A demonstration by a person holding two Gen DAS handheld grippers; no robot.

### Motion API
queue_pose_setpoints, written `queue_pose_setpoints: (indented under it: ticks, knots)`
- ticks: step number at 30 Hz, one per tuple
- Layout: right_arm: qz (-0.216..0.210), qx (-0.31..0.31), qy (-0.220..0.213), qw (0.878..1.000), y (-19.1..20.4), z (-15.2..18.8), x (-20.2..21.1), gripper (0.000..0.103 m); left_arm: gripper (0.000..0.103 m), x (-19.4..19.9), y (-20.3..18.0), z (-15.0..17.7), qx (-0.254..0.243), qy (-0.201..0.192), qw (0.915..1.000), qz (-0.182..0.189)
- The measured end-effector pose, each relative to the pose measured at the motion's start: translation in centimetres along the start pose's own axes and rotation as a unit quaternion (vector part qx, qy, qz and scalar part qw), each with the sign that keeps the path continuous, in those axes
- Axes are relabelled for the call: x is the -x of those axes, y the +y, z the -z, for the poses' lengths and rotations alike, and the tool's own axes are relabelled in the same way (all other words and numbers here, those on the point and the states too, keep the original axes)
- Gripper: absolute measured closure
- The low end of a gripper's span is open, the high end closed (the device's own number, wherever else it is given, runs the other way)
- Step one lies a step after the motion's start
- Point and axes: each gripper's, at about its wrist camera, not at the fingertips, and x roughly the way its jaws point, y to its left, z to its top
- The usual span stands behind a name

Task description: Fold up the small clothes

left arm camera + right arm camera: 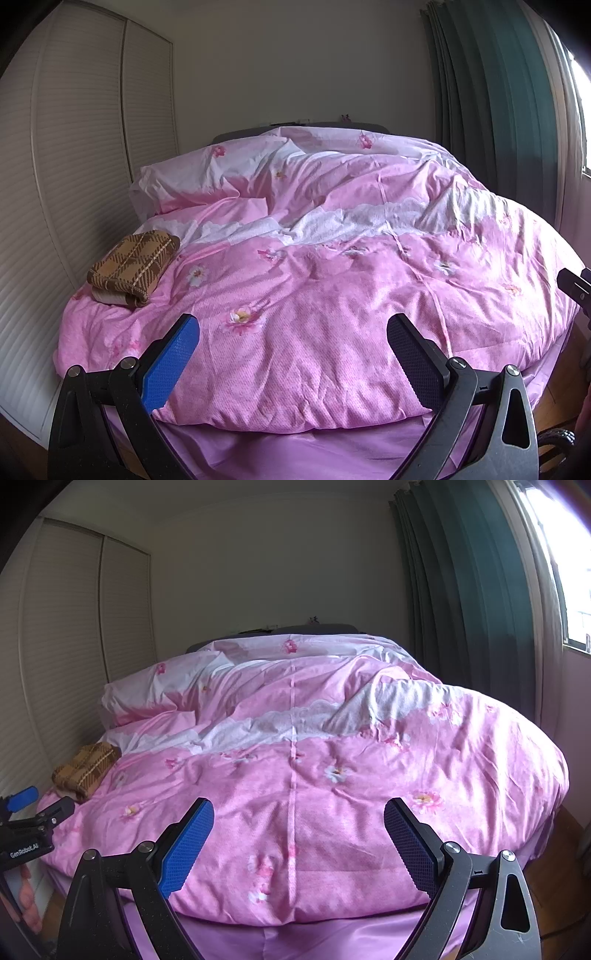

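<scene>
A folded brown plaid garment lies on the left side of the pink floral duvet; it also shows in the right wrist view at the far left. My left gripper is open and empty, held above the foot of the bed, to the right of and nearer than the garment. My right gripper is open and empty over the foot of the duvet. The left gripper also shows at the left edge of the right wrist view.
White louvred wardrobe doors stand close to the bed's left side. Pillows lie at the head. Green curtains and a window are on the right. Wooden floor shows at the bed's foot.
</scene>
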Motion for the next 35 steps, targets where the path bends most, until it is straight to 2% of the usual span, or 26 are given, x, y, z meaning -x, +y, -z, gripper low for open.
queue_pose_setpoints:
  ticks: [20, 30, 35]
  knots:
    - [0.000, -0.002, 0.001, 1.000, -0.01, 0.04, 0.00, 0.009, 0.000, -0.06, 0.00, 0.07, 0.003, 0.001, 1.0000, -0.002]
    - [0.002, -0.003, -0.002, 1.000, 0.29, -0.04, 0.22, 0.009, 0.000, -0.35, 0.03, 0.13, 0.003, 0.013, 0.9998, 0.018]
    - [0.002, -0.002, -0.002, 1.000, 0.48, -0.03, 0.29, 0.009, 0.000, -0.39, -0.08, 0.10, -0.005, 0.009, 0.9999, 0.008]
